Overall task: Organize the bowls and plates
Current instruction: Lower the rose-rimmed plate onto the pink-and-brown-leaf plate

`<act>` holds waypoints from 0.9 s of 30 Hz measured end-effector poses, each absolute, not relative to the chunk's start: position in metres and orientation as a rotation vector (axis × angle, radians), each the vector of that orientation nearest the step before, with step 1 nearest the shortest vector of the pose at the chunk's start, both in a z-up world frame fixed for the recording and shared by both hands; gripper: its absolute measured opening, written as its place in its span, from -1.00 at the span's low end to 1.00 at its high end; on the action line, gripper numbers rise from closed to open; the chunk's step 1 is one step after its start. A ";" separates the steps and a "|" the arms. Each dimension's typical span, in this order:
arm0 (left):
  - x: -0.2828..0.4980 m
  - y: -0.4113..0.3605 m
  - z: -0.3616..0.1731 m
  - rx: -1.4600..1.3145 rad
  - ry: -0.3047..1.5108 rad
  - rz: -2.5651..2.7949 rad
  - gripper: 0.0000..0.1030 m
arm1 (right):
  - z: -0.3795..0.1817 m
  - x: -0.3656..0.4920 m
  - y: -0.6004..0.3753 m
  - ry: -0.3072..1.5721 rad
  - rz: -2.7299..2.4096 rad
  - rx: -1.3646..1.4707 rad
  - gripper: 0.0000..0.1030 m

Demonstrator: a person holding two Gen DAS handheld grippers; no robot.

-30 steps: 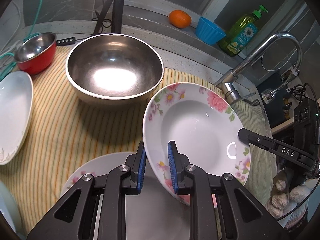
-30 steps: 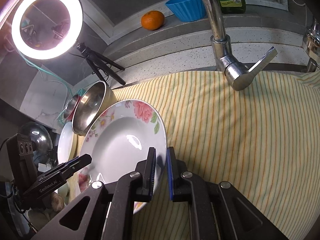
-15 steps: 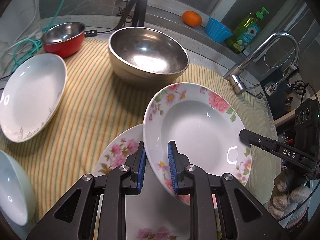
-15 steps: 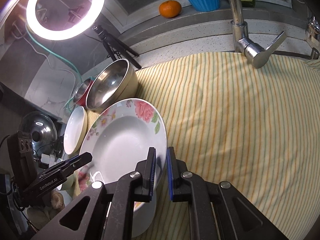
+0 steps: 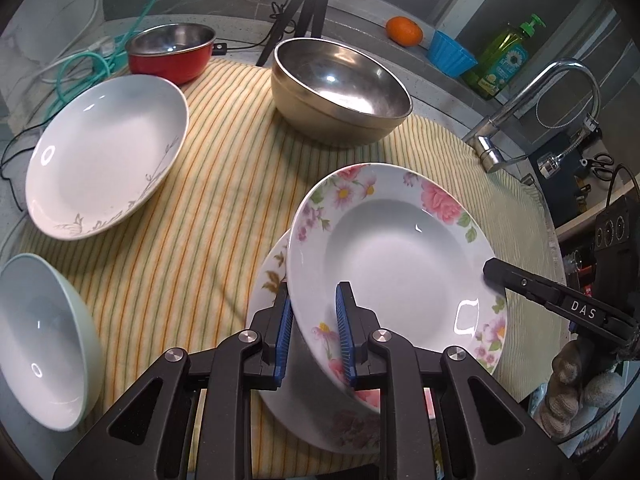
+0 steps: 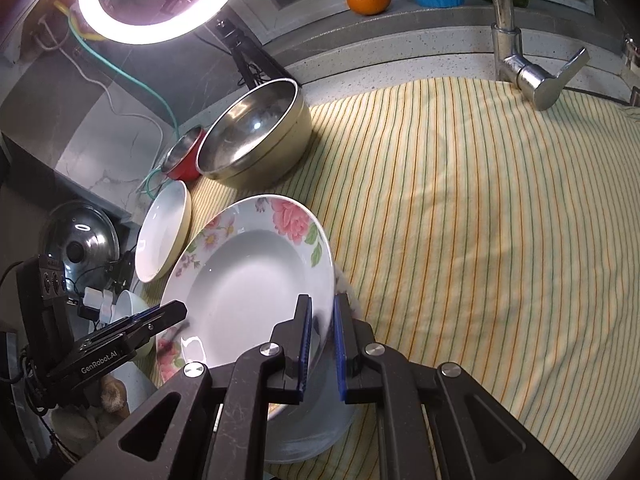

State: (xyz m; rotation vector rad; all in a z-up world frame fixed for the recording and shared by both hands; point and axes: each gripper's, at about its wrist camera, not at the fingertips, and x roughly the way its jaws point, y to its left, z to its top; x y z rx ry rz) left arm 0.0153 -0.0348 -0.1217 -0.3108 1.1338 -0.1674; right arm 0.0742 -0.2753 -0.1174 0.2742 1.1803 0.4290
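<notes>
Two hand-held grippers carry a floral plate (image 5: 396, 256) above a striped cloth (image 5: 208, 216), directly over a second floral plate (image 5: 276, 264) lying flat beneath it. The left gripper (image 5: 312, 332) is clamped on the rim at 7 o'clock in its own view; the right gripper (image 6: 320, 336) is closed on the opposite rim, at 5 o'clock in its view. Glazed ceramic looks stiff, slick and chip-prone, so the flat rim, gripped on both sides, seems the safest hold. A steel bowl (image 5: 340, 88) sits at 12 o'clock, a white plate (image 5: 104, 152) at 10.
</notes>
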 end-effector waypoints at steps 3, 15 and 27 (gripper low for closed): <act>0.010 -0.032 -0.123 -0.304 1.138 -0.173 -0.63 | -0.121 0.067 -0.273 1.189 0.424 0.277 -0.80; 0.000 -0.033 -0.131 -0.275 1.165 -0.186 -0.63 | -0.134 0.049 -0.265 1.216 0.396 0.263 -0.81; -0.001 -0.036 -0.136 -0.233 1.167 -0.180 -0.63 | -0.139 0.049 -0.260 1.218 0.376 0.215 -0.81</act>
